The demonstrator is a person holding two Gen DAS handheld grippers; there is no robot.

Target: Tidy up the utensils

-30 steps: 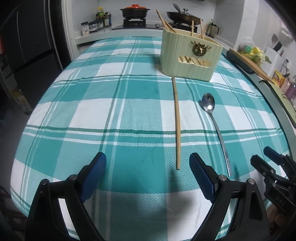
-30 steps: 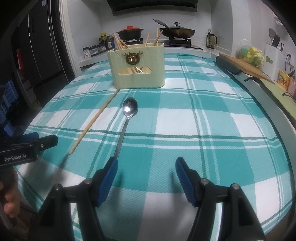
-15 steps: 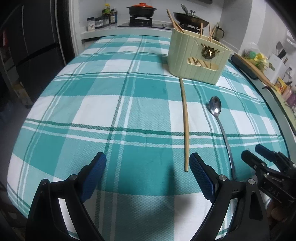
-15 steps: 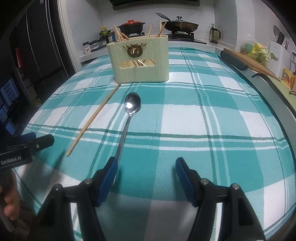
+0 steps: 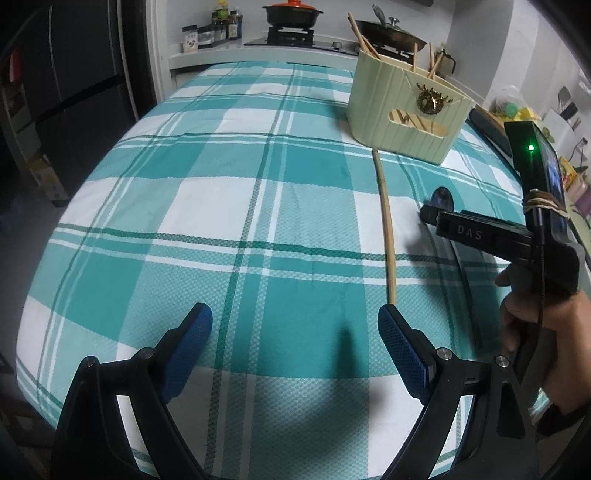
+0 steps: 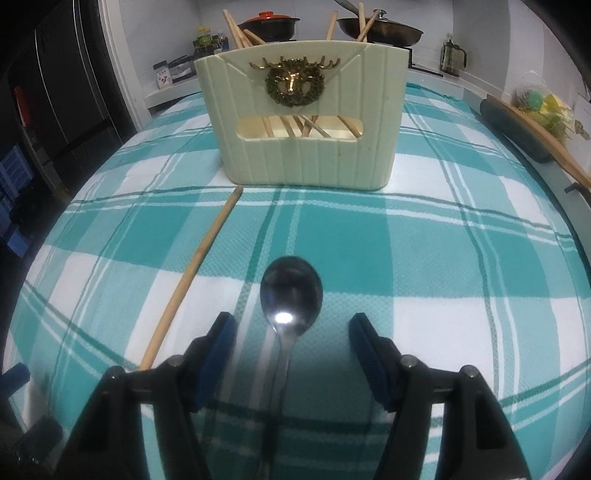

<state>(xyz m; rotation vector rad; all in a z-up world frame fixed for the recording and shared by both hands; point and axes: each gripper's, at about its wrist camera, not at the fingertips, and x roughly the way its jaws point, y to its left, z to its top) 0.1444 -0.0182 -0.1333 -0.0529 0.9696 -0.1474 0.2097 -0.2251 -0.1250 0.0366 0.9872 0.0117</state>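
A steel spoon lies on the teal plaid tablecloth, its bowl toward the cream utensil holder. My right gripper hangs open over the spoon's neck, one blue pad on each side and neither touching it. A single wooden chopstick lies to the spoon's left. The holder has several chopsticks standing in it. My left gripper is open and empty, close to the near end of the chopstick. The right gripper's body and a person's hand hide most of the spoon.
Behind the table is a stove with a red-lidded pot and a dark pan. A wooden board lies along the counter on the right. A dark fridge stands at the left. The table's near edge is just below both grippers.
My right gripper has moved forward along the spoon toward the holder and now straddles its neck. The left gripper has stayed nearly where it was.
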